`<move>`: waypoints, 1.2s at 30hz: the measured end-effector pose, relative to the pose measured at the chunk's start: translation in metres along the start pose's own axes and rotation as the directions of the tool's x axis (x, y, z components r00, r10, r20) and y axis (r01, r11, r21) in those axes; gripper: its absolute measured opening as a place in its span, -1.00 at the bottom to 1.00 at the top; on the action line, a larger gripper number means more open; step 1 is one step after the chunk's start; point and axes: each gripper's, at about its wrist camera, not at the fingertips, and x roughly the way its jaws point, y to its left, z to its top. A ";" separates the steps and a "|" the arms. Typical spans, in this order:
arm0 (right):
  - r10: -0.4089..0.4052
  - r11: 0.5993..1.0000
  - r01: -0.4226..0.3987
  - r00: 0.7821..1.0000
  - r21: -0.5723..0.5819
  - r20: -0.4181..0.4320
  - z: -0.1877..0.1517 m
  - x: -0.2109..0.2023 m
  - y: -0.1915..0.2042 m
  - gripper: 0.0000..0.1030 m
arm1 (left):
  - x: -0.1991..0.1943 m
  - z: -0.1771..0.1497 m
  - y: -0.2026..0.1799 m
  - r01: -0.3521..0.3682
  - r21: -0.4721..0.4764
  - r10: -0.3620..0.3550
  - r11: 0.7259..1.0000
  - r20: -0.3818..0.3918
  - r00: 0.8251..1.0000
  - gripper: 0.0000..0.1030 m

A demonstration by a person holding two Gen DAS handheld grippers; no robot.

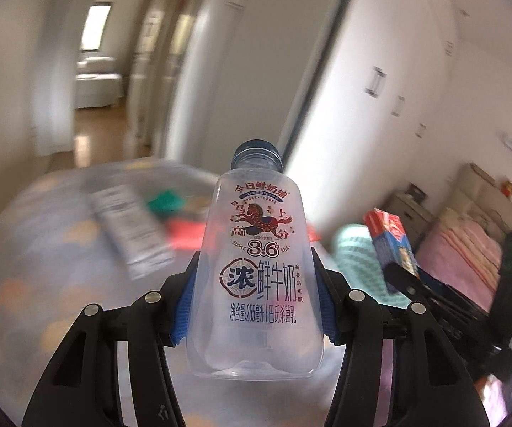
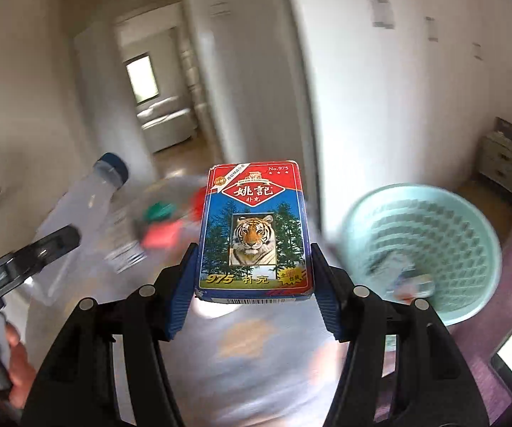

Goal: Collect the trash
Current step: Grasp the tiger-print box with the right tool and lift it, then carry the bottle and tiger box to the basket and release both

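My left gripper (image 1: 256, 284) is shut on a clear empty milk bottle (image 1: 256, 267) with a blue cap, held upright above a round table. My right gripper (image 2: 254, 267) is shut on a playing-card box (image 2: 254, 227) with a tiger picture. The card box also shows in the left wrist view (image 1: 391, 242), at the right. The bottle also shows in the right wrist view (image 2: 81, 213), at the left, in the left gripper. A pale green mesh basket (image 2: 430, 249) stands at the right with some trash in it; it also shows in the left wrist view (image 1: 355, 256).
The round table (image 1: 42, 267) has a pale cloth with orange patches. On it lie a blurred white printed wrapper (image 1: 128, 227), a green item (image 1: 165, 203) and a red item (image 1: 185, 231). A bed with pink bedding (image 1: 469, 249) and white cabinets are at the right.
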 end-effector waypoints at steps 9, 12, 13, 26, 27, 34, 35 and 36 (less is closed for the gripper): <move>-0.205 0.961 0.206 0.978 0.183 -0.025 0.033 0.017 -0.115 0.10 | 0.099 0.020 -0.099 0.235 0.002 -0.232 0.972 -0.171 0.958 0.04; -0.244 0.943 0.254 0.967 0.217 -0.071 0.035 0.032 -0.143 0.11 | 0.132 0.019 -0.122 0.275 -0.006 -0.269 0.961 -0.232 0.935 0.04; -0.250 0.938 0.264 0.964 0.225 -0.089 0.034 0.036 -0.148 0.11 | 0.140 0.017 -0.128 0.280 -0.004 -0.272 0.960 -0.246 0.930 0.04; -0.313 0.883 0.370 0.923 0.290 -0.225 0.029 0.083 -0.202 0.36 | 0.208 0.006 -0.170 0.273 0.077 -0.239 0.959 -0.297 0.924 0.44; -0.313 0.882 0.371 0.922 0.291 -0.228 0.027 0.082 -0.201 0.36 | 0.208 0.006 -0.168 0.276 0.076 -0.242 0.958 -0.299 0.923 0.44; -0.297 0.899 0.346 0.933 0.269 -0.205 0.023 0.071 -0.191 0.36 | 0.169 0.011 -0.141 0.270 0.086 -0.243 0.959 -0.238 0.940 0.44; -0.292 0.902 0.338 0.936 0.268 -0.198 0.025 0.069 -0.189 0.36 | 0.160 0.013 -0.134 0.268 0.078 -0.245 0.960 -0.221 0.944 0.44; -0.279 0.908 0.323 0.941 0.266 -0.190 0.027 0.067 -0.184 0.36 | 0.150 0.017 -0.130 0.261 0.071 -0.242 0.963 -0.204 0.948 0.44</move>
